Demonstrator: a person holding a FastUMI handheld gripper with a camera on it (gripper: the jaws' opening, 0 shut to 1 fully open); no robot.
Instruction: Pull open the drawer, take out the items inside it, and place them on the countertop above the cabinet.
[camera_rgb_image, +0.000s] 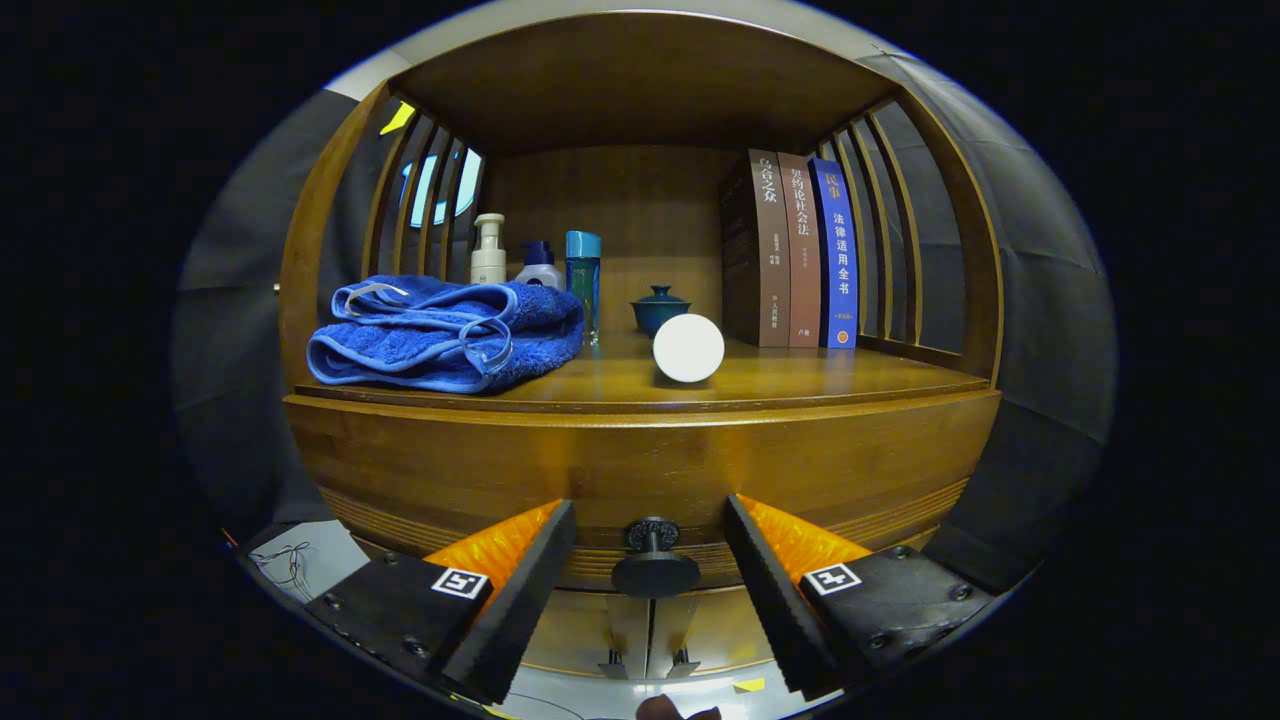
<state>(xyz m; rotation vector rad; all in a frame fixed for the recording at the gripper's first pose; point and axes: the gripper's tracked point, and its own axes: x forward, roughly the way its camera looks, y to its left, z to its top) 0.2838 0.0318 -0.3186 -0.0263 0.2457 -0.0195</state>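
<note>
Dark metal, the drawer knob (655, 560) is sitting between the two fingers of the gripper (650, 585), which is standing released, jaws spread wide to either side and touching nothing. The knob is projecting from the wooden drawer front (640, 470), just under the countertop (800, 378). Going from left to right along that countertop, a folded blue towel (445, 335) is lying nearest, a pump bottle (488, 250) and a teal bottle (583, 280) are standing behind it, then a small lidded teal bowl (659, 308), a white ball (688, 347), and three upright books (795, 250). The knob is looking rigid, smooth and small, likely slippery; clamping on its narrow stem behind the round cap should be holding best. The drawer probably slides stiffly and needs a straight pull.
</note>
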